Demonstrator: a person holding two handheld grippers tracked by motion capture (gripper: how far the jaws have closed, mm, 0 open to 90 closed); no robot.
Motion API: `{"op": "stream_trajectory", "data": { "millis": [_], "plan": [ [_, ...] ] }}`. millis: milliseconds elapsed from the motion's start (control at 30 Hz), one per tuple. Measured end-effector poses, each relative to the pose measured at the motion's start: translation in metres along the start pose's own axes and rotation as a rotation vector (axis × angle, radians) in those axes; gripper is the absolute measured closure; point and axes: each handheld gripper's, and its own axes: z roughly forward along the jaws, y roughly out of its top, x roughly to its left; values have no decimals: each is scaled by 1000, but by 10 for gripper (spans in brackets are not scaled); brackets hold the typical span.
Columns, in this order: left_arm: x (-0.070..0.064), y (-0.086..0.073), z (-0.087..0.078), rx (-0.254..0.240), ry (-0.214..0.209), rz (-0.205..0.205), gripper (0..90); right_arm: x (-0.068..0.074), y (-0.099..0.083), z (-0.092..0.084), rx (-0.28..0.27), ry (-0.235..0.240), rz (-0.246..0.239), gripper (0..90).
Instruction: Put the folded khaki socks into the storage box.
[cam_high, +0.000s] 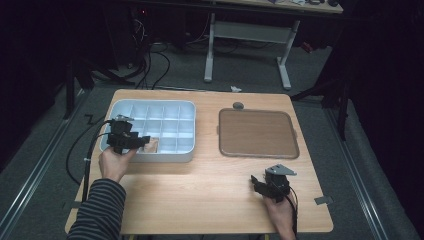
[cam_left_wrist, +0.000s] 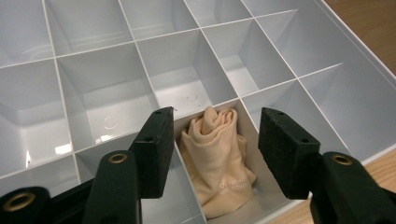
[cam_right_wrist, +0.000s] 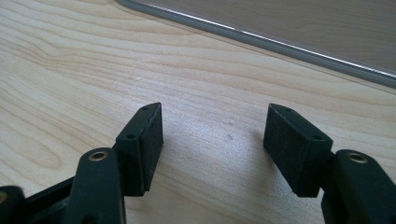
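Dim workroom, cables and desk legs at the back; pale wooden table (cam_high: 200, 185) up front. At left, white compartment box (cam_high: 116, 107), with left gripper (cam_left_wrist: 212, 140) poised over its near row, jaws wide and clear of everything. Directly beneath, between the pads but untouched: beige cloth (cam_left_wrist: 215, 158), bunched and rolled, stuffed into one near-row compartment, top fold rising toward the dividers. Likely light, soft and limp, no risk of breakage, but prone to sagging, unrolling or snagging on thin walls if lifted by a corner. Best taken across the thick rolled top, pinched firmly, drawn straight up. Farther right, brown tray (cam_high: 257, 132), bare. Nearest the right edge, right gripper (cam_right_wrist: 215, 135) low over bare wood, jaws spread, holding nothing.
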Motion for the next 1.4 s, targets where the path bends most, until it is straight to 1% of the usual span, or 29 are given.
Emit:
{"op": "stream_trajectory", "data": {
  "millis": [133,267,500,700,1000,1133,1400],
  "plan": [
    [2,-3,-6,-16,-2,-4,462,0,0,0,1,0,2,379],
    [2,-5,-13,-32,-13,-13,459,0,0,0,0,0,0,379],
    [3,-9,-21,-48,-15,-11,451,0,0,0,0,0,0,379],
    [3,-12,-28,-59,-17,-10,425,0,0,0,0,0,0,379],
    [1,-18,-37,-83,-29,-11,414,0,0,0,0,0,0,379],
    [-1,-20,-41,-91,-5,-4,401,0,0,0,0,0,0,379],
    [-4,-23,-47,-108,-21,-9,397,0,0,0,0,0,2,379]
  ]
}}
